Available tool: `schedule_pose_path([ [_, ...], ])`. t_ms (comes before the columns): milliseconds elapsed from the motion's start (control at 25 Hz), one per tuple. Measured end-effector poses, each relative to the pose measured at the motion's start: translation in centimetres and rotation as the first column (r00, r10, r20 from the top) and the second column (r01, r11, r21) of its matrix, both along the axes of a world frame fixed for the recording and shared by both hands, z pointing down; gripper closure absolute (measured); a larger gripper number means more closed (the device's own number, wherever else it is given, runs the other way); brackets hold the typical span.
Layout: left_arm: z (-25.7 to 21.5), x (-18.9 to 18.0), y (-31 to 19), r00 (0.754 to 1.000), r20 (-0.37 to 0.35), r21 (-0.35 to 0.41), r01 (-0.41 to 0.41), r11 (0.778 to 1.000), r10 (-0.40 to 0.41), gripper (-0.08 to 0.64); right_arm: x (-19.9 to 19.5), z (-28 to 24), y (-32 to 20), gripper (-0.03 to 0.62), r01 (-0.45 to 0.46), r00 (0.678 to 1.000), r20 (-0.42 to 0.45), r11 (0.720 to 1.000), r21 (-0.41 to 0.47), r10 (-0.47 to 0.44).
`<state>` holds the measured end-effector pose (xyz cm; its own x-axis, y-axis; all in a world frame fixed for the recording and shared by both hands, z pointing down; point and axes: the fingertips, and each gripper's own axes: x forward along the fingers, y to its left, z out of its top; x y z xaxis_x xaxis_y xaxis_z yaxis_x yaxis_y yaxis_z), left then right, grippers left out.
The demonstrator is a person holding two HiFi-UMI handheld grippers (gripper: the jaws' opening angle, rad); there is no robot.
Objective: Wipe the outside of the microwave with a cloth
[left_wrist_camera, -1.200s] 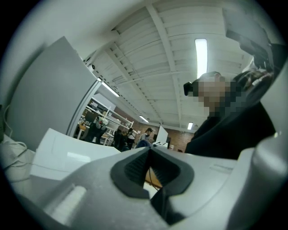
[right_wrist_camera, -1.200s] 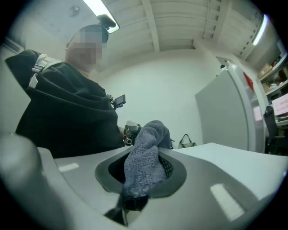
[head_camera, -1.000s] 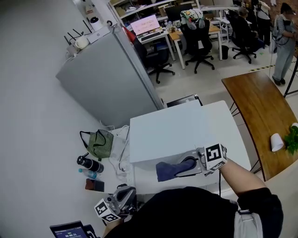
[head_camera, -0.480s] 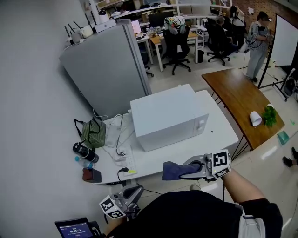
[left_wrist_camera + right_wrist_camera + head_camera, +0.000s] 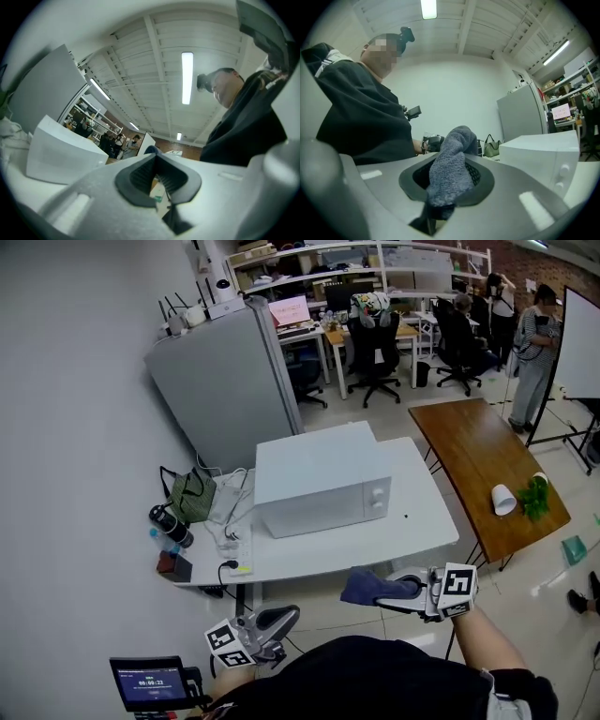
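Cloth (image 5: 449,164) — between jaws of right tool (image 5: 440,190)

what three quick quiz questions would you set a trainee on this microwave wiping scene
1. True or false: the cloth is pressed against the microwave.
2. Which side's jaws are clamped on the cloth? A. left B. right C. neither
3. Short answer: what green thing sits left of the microwave in the head view?

Key:
1. False. It is held out past the table's near edge, clear of the microwave.
2. B, the right hand-held gripper.
3. A green bag.
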<state>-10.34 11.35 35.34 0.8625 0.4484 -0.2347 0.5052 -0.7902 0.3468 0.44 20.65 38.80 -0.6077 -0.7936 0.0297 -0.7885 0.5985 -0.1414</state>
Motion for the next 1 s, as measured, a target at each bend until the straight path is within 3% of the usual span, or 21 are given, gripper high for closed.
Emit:
schedule_pose_path([
  [120,0.2,1.7,5.4,1.0,0.025,-0.052,0.014,0.999,-0.013,0.557,1.4,2.1,5.7,0.523,0.022,1.0,0.009,0.999,-0.043,-0.021],
  [240,0.2,2.6,9.1,0.998,0.057,-0.032,0.025,0.999,-0.023,0.557,3.1,3.3,9.0,0.523,0.008,0.999,0.042,0.998,-0.069,-0.005],
  [480,-1.1,0.1,9.9,0.997,0.051,-0.026,0.066,0.997,-0.065,0.557,2.2,2.7,10.8,0.523,-0.015,0.998,0.058,0.998,-0.058,0.019],
  [720,-1.1,-5.8,8.0,0.999,-0.003,0.006,0.05,0.999,-0.05,0.557,-2.9,2.2,8.2,0.523,-0.058,0.997,0.048,0.996,-0.06,0.061],
  [1000,1.0,-15.3,3.8,1.0,0.014,0.038,0.023,0.999,-0.024,0.557,-10.8,-0.5,1.9,0.523,-0.218,0.967,0.129,0.975,-0.033,0.221],
])
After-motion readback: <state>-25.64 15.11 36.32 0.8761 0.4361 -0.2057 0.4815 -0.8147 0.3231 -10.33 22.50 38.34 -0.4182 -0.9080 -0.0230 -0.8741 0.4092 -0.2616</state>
